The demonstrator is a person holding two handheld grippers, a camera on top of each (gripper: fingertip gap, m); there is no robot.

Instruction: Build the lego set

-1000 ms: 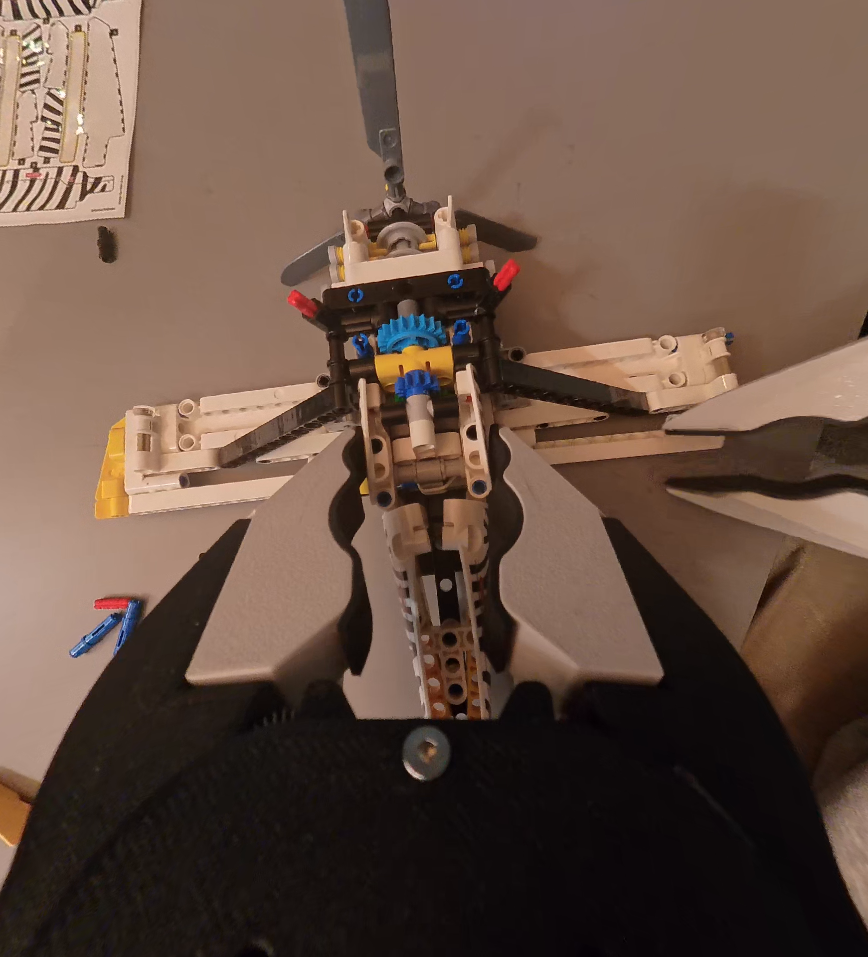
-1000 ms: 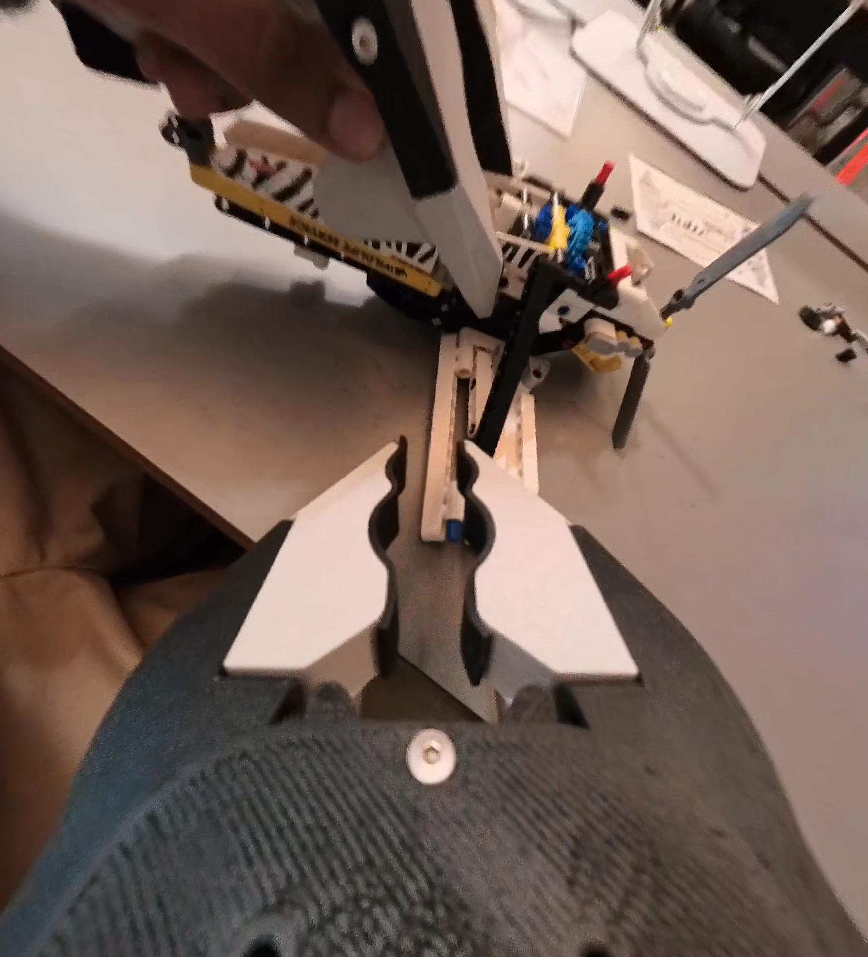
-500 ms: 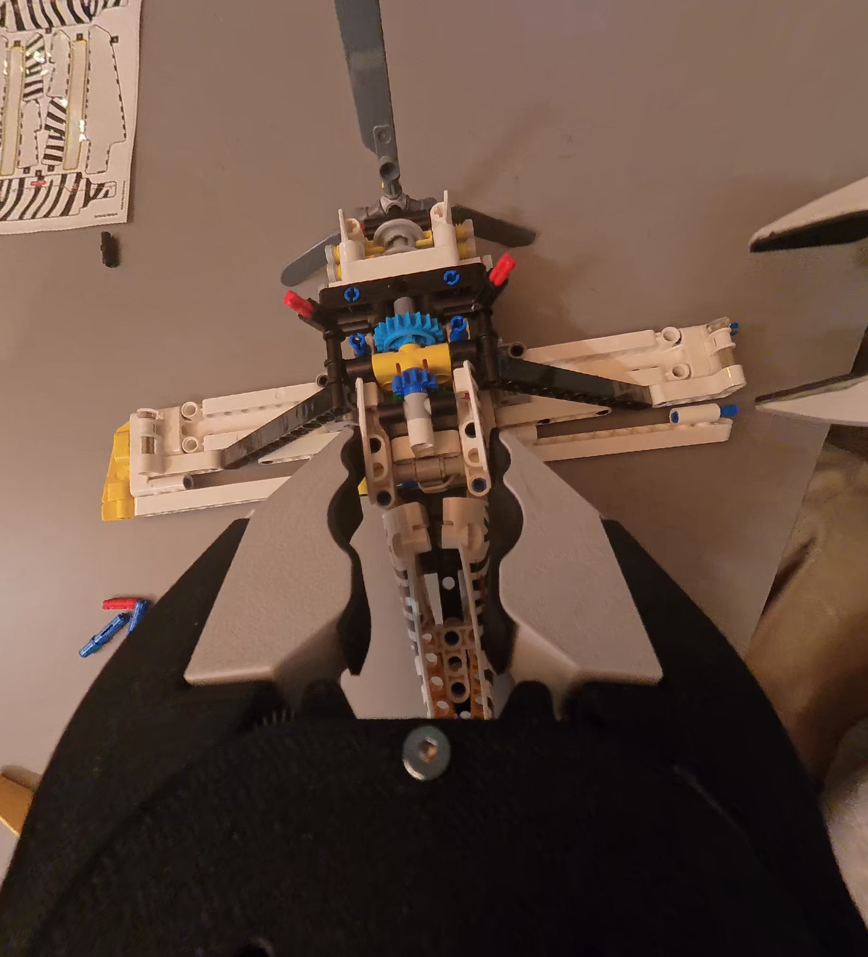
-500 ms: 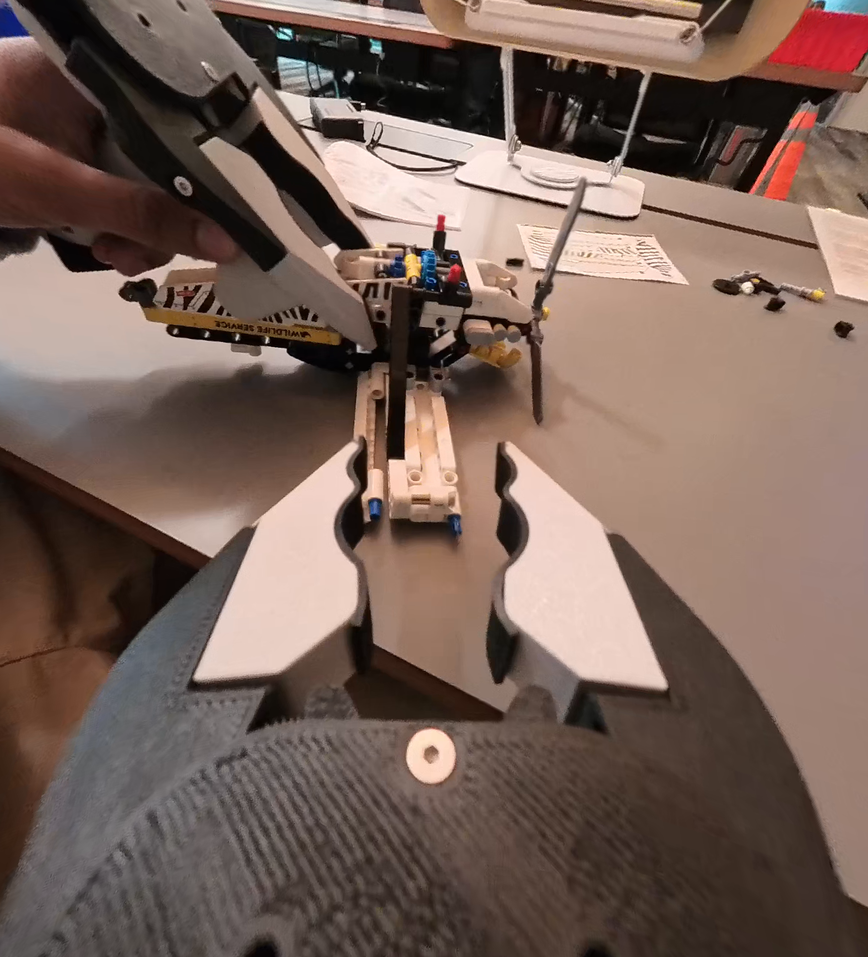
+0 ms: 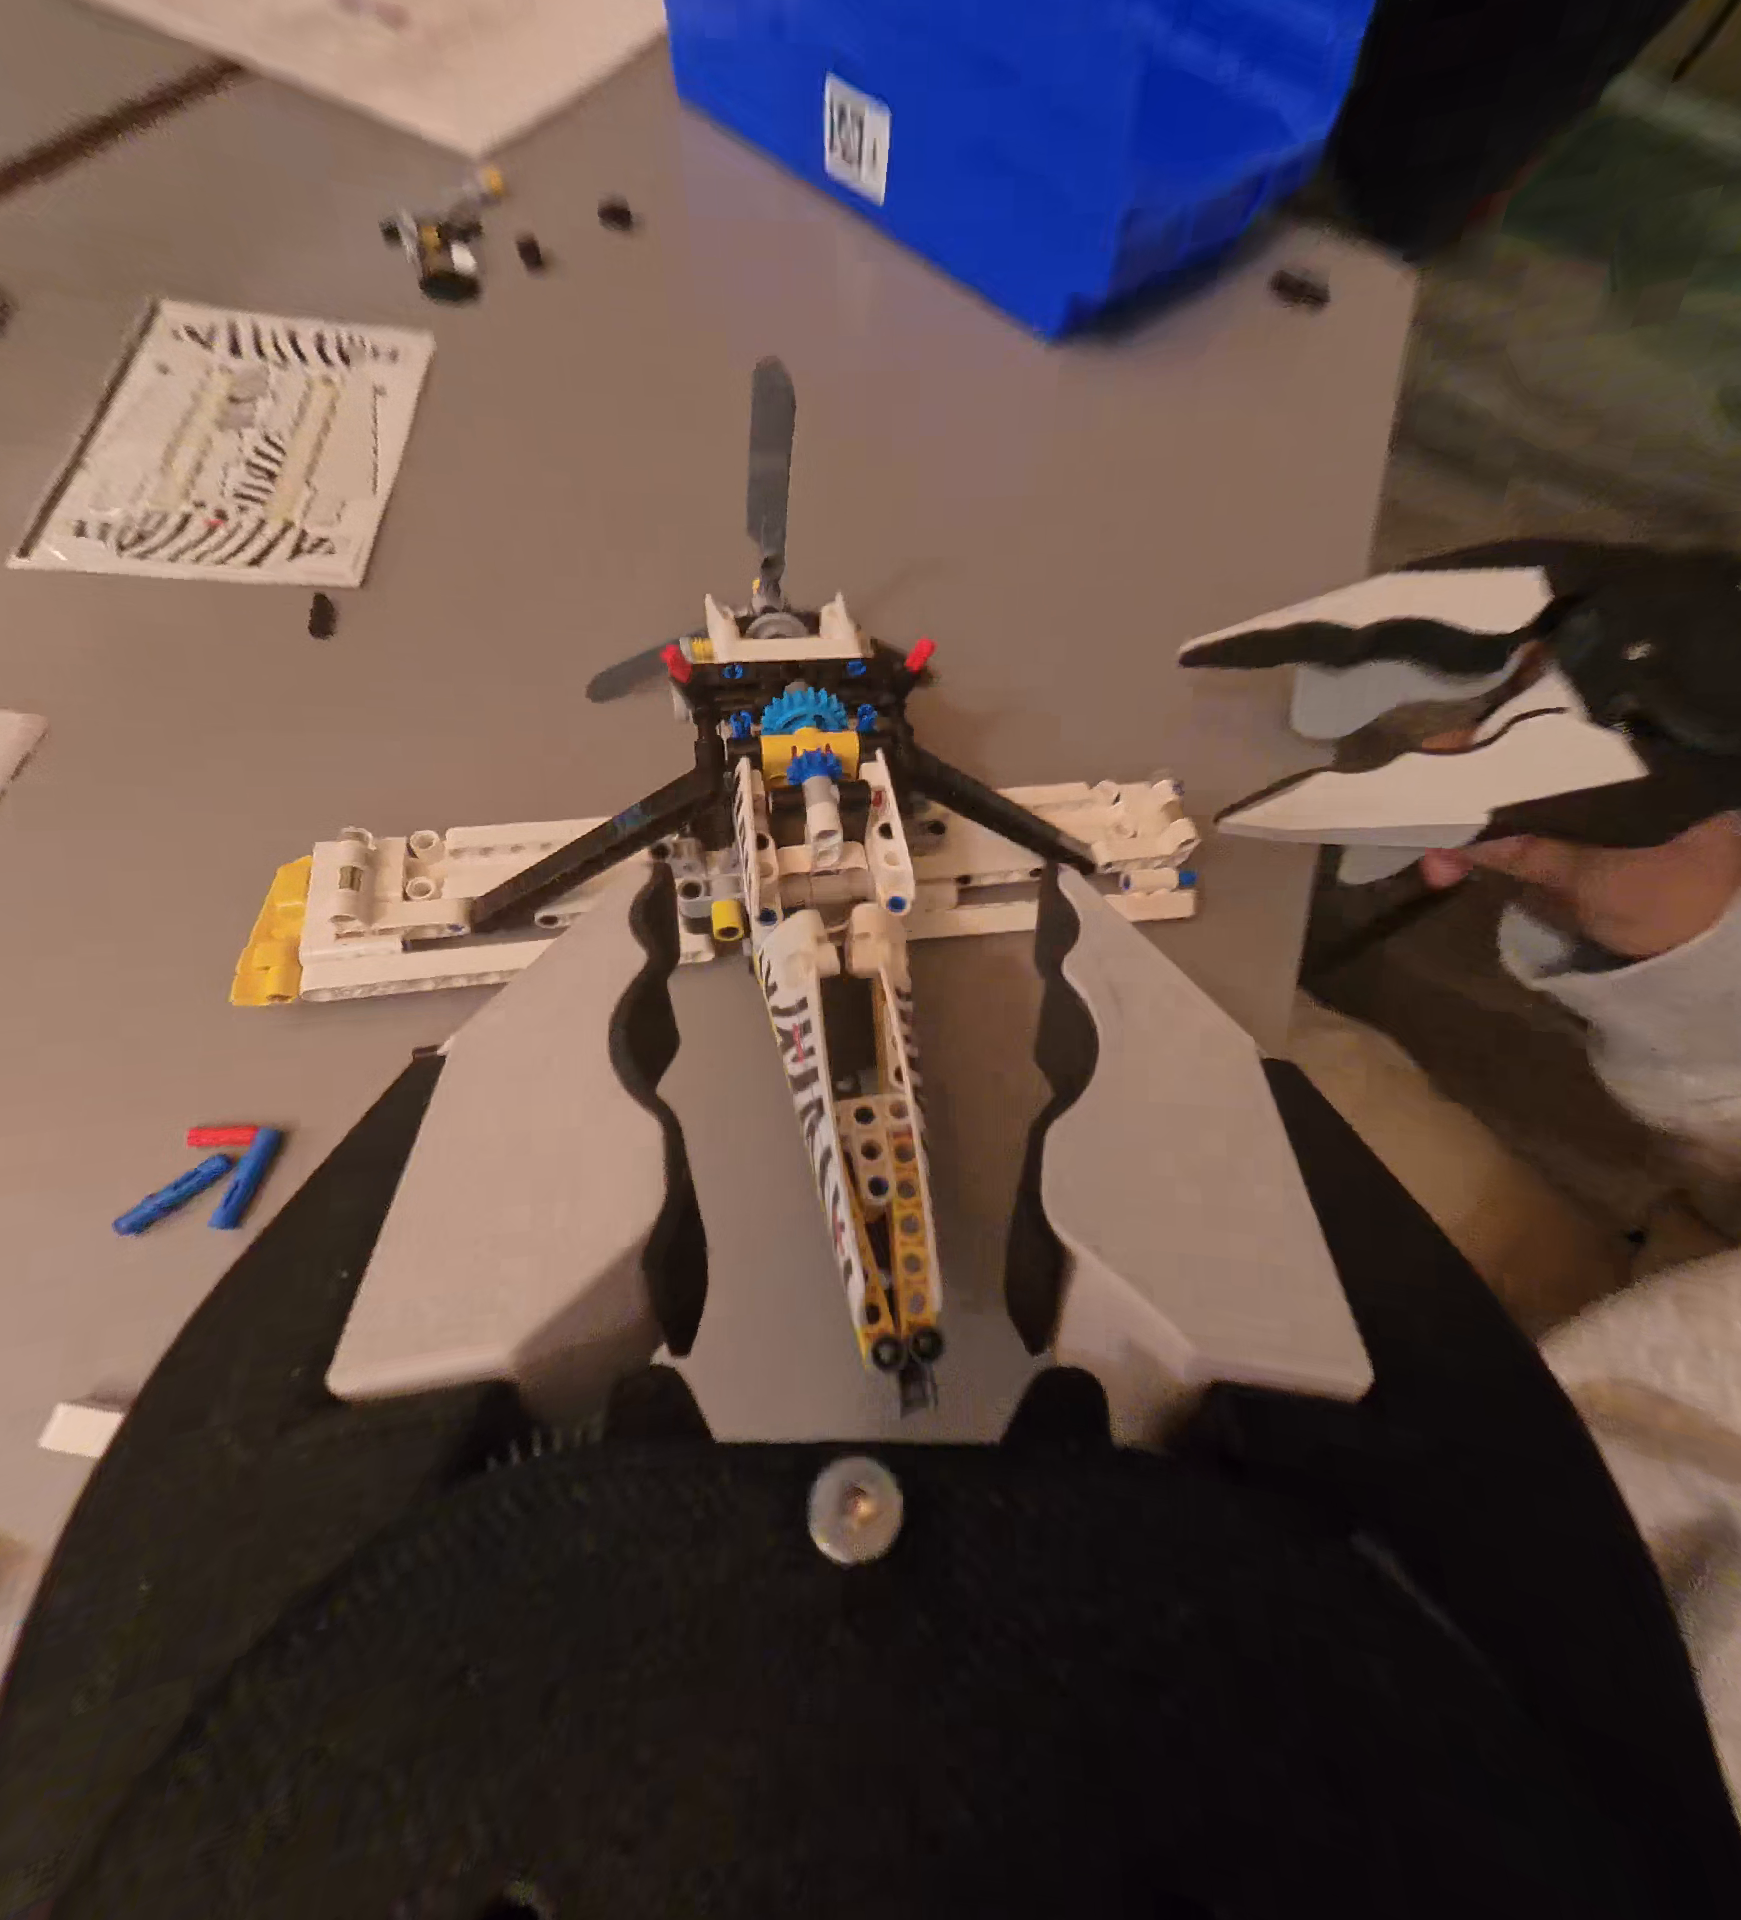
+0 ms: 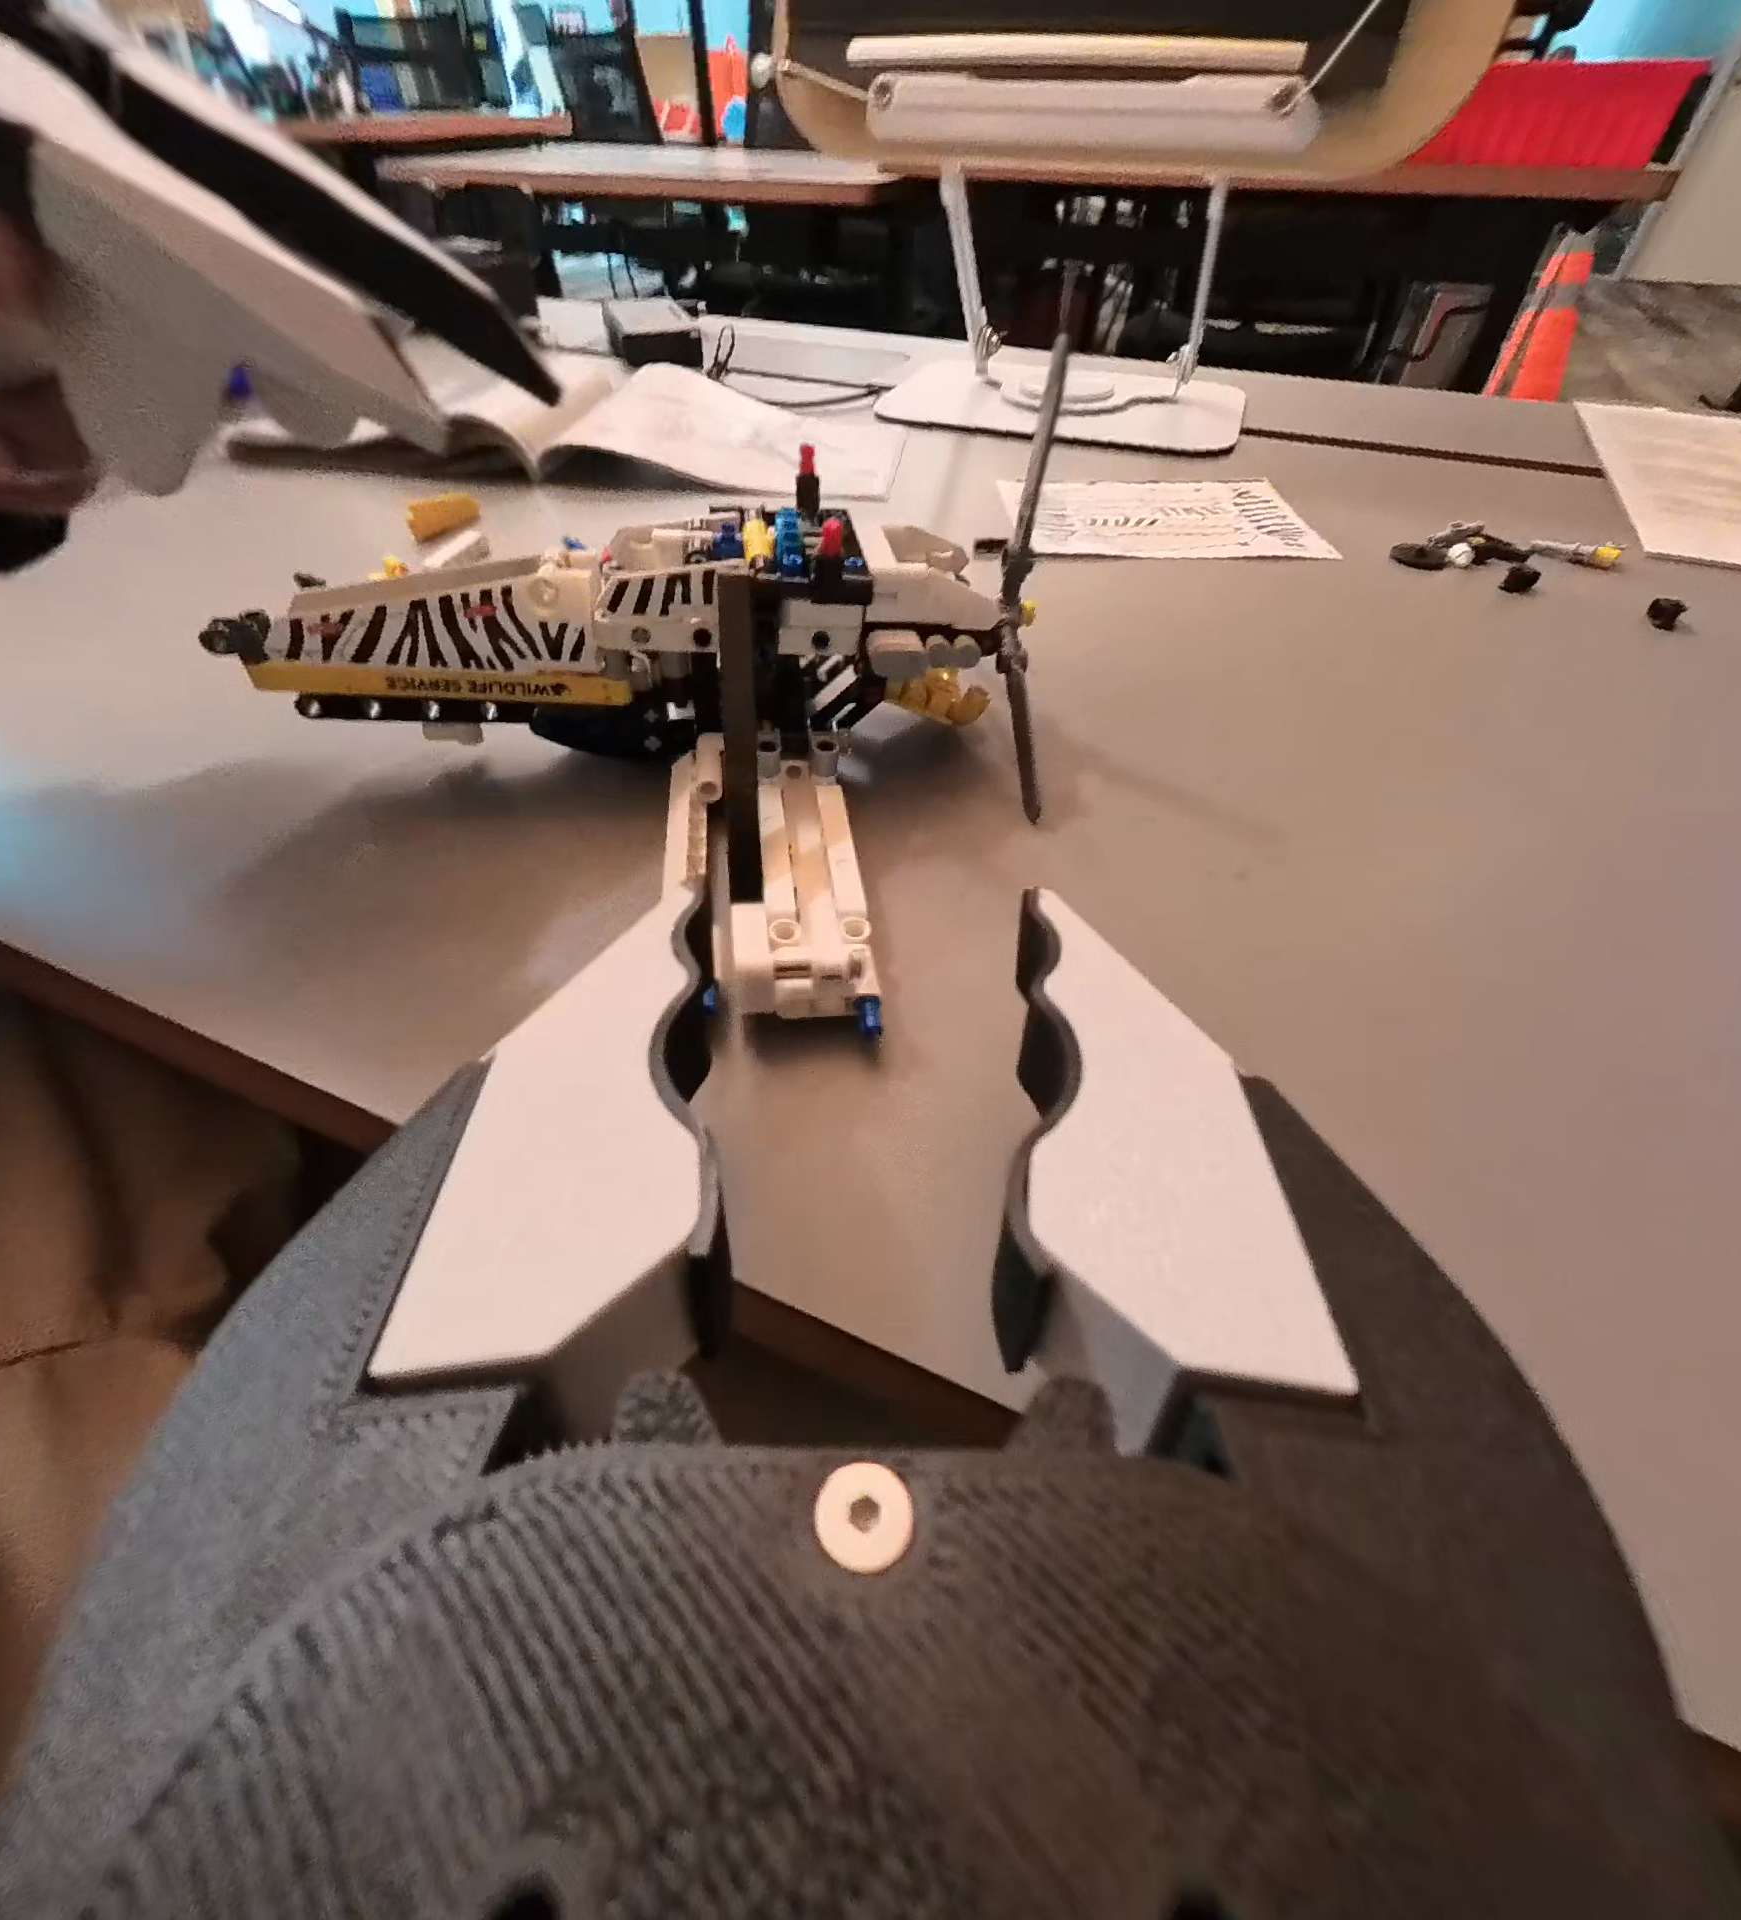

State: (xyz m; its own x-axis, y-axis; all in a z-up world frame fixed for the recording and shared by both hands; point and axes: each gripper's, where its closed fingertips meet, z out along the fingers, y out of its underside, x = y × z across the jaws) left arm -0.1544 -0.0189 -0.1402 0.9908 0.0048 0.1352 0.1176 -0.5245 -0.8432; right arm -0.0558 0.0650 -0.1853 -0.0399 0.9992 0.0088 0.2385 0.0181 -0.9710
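The lego plane (image 5: 814,831) with zebra-striped sides, white wings and a grey propeller (image 5: 770,468) rests on the grey table (image 5: 1053,468). My left gripper (image 5: 850,914) is open above its tail, and the fuselage lies between the fingers untouched. My right gripper (image 6: 861,914) is open and empty, its fingertips on either side of the near white wing tip (image 6: 804,956) of the plane (image 6: 637,623). The right gripper also shows in the left wrist view (image 5: 1204,740), just off the right wing. A finger of the left gripper (image 6: 222,260) shows raised at top left.
A sticker sheet (image 5: 222,447) lies at the far left, blue and red pins (image 5: 201,1184) at the near left, small dark parts (image 5: 450,234) farther back. A blue box (image 5: 1001,135) stands behind. An open booklet (image 6: 689,436) and a lamp base (image 6: 1053,395) lie beyond the plane. The table edge (image 5: 1354,727) runs close by the right wing. The lego plane (image 5: 814,831) is closer to my left gripper, around 5 cm from its tips; the right tips are 12 cm off.
My left gripper has opened, let go of the plane's fuselage and pulled back and up. My right gripper has opened off the white wing beam and drawn back.
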